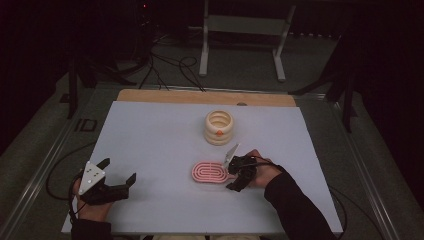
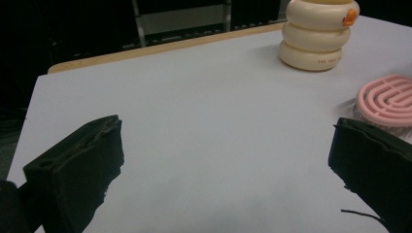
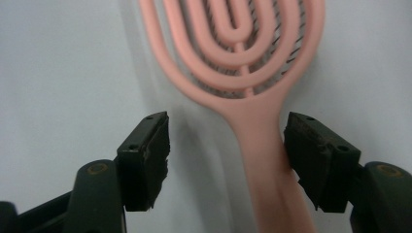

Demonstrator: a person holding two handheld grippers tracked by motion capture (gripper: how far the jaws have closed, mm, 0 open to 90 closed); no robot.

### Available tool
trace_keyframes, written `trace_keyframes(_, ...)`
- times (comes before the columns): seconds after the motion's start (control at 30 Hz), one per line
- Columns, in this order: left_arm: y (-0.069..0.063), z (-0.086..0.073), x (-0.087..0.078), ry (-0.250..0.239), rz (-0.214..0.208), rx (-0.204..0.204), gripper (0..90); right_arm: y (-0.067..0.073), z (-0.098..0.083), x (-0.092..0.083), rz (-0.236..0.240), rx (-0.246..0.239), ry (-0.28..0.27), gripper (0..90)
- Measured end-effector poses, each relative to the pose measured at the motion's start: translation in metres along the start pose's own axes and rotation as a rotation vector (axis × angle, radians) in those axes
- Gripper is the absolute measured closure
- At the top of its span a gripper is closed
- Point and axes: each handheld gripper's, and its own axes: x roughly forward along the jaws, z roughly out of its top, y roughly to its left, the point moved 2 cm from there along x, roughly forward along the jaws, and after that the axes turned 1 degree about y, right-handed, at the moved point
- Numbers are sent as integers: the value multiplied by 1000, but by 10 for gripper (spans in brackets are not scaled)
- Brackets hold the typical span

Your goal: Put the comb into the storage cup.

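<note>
Black, blocky fingers (image 3: 145,160) of the right gripper (image 3: 226,160) stand partly apart on either side of the pink brush's handle, with a clear gap on one side and the other pad just beside the handle; whether that pad touches cannot be told. Neither pad visibly presses on it. Their inner faces look rough and chipped, like worn rubber foam. That pink brush (image 3: 243,63) is smooth moulded plastic: an oval head of nested, looping ribs with dark bristles showing through the slots, narrowing to a flat, straight handle. It lies flat on the matt white table (image 1: 150,145), towards the person's right, near a cream container (image 1: 218,127) built like three stacked, rounded rings with a small orange mark on its side.

Over on the near left, the left gripper (image 2: 226,165) hovers above bare tabletop with its jaws spread wide, nothing between them. A pale wooden strip (image 1: 200,96) edges the table's far side.
</note>
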Motion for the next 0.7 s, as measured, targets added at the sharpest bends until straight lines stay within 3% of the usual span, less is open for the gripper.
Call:
trace_keyframes(0.23, 0, 0, -1, 0, 0, -2, 5, 1, 6, 7, 1, 8, 21, 552)
trace_keyframes(0.7, -2, 0, 1, 9, -5, 0, 5, -5, 7, 8, -15, 75, 43, 685)
